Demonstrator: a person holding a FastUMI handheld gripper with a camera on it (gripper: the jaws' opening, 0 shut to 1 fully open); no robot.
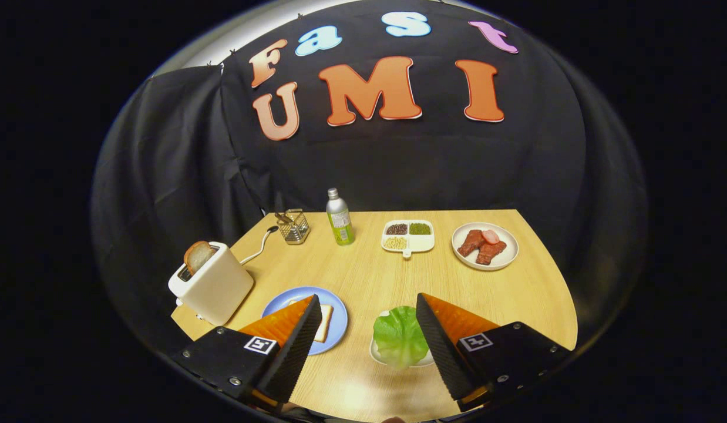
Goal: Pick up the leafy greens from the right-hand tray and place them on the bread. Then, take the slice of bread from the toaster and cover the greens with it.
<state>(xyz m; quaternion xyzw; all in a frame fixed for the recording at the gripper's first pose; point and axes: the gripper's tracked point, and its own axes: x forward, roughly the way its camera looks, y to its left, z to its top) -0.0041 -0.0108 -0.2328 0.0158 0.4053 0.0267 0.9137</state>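
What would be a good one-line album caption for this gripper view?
Open gripper hovers over green lettuce leaf on white tray; bread slice waits on blue plate beside toaster.

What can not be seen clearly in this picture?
- Bread on the blue plate: one finger of the open gripper hides most of it.
- White tray under the leafy greens: mostly covered.
- Contents of the wire basket: too small to tell.
- Bottle label: too small.

Greens (400, 336) flat on tray (376, 354).
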